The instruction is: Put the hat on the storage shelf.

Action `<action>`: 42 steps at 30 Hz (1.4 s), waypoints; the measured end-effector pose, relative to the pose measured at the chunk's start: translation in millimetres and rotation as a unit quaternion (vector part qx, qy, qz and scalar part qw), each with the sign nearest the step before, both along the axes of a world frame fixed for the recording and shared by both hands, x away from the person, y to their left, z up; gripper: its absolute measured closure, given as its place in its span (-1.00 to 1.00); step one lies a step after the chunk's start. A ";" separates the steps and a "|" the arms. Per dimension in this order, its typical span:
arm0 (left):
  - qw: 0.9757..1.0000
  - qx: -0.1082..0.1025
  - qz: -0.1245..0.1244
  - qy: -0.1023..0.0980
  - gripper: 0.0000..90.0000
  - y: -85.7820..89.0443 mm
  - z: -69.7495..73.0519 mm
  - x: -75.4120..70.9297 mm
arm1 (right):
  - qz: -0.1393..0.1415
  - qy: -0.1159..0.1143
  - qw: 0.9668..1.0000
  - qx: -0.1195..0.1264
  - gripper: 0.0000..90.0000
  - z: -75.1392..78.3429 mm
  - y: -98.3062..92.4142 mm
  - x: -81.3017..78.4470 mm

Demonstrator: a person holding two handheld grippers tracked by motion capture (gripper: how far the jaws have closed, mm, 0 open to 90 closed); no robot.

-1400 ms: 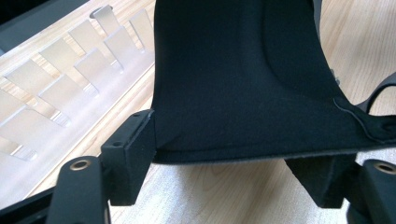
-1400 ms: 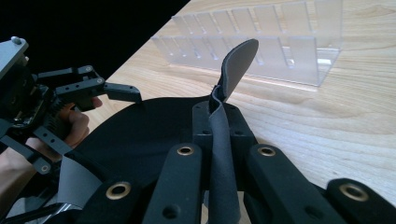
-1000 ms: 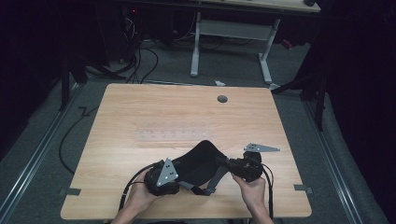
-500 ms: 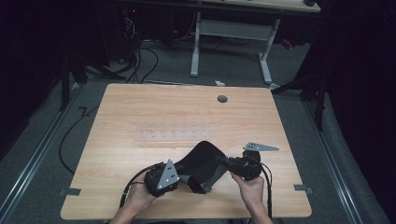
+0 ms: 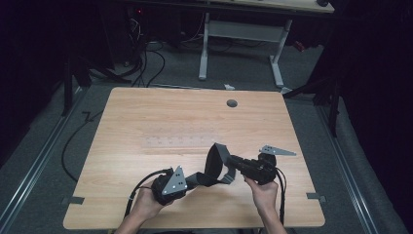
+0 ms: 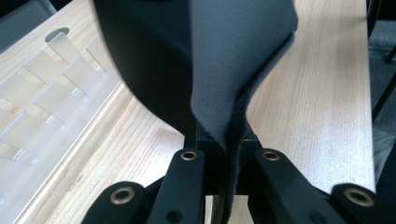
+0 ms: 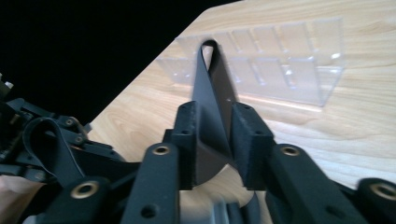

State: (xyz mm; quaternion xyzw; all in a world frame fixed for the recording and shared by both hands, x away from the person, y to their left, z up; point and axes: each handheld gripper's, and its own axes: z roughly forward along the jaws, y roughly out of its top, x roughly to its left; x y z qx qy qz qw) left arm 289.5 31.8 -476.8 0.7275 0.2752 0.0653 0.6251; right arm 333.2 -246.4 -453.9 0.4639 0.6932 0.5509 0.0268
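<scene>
A dark grey flat strap (image 5: 215, 158) rises in a loop over the table's front middle, strung between both grippers. My left gripper (image 5: 193, 181) is shut on one end; its jaws have just closed, and in the left gripper view the strap (image 6: 233, 56) is pinched edge-on between the left gripper (image 6: 224, 156) jaws. My right gripper (image 5: 232, 164) reaches in from the right. Its jaws have just been opening. In the right gripper view the strap (image 7: 210, 107) still lies between the right gripper (image 7: 214, 135) jaws, loosely.
A clear plastic divided tray (image 5: 175, 142) lies flat on the wooden table (image 5: 146, 112) just behind the strap; the tray (image 7: 280, 65) also appears beyond the right jaws. A grey round grommet (image 5: 232, 103) sits near the far edge. Floor cables run at the left.
The strap has gone from a broad dark fold to a narrower upright loop. The left jaws have closed on it and the right jaws have parted. Both hands stayed nearly in place.
</scene>
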 end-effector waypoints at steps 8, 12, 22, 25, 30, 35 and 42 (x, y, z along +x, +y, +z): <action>0.999 -0.035 0.019 0.020 0.92 15.8 7.0 5.6 | -0.039 -0.014 0.999 -0.028 0.28 -11.2 -20.7 -5.9; 0.998 -0.051 0.028 0.033 0.92 23.7 12.3 8.7 | -0.070 -0.009 0.995 -0.065 0.20 -22.9 -29.4 -5.7; 0.995 -0.077 0.055 0.040 0.92 37.6 19.7 16.1 | -0.139 -0.017 0.975 -0.170 0.05 -46.7 -41.5 2.5; 0.994 -0.085 0.061 0.042 0.92 40.8 20.4 17.0 | -0.155 -0.016 0.969 -0.192 0.03 -51.2 -45.1 4.9; 0.992 -0.092 0.073 0.041 0.92 46.9 21.3 19.5 | -0.183 -0.015 0.957 -0.223 0.00 -57.9 -50.9 8.0; 0.990 -0.102 0.086 0.040 0.92 53.6 23.9 21.7 | -0.195 -0.011 0.948 -0.250 -0.02 -62.7 -53.5 11.1; 0.988 -0.113 0.104 0.033 0.92 63.1 25.3 28.9 | -0.205 -0.006 0.938 -0.280 -0.06 -68.1 -53.0 15.0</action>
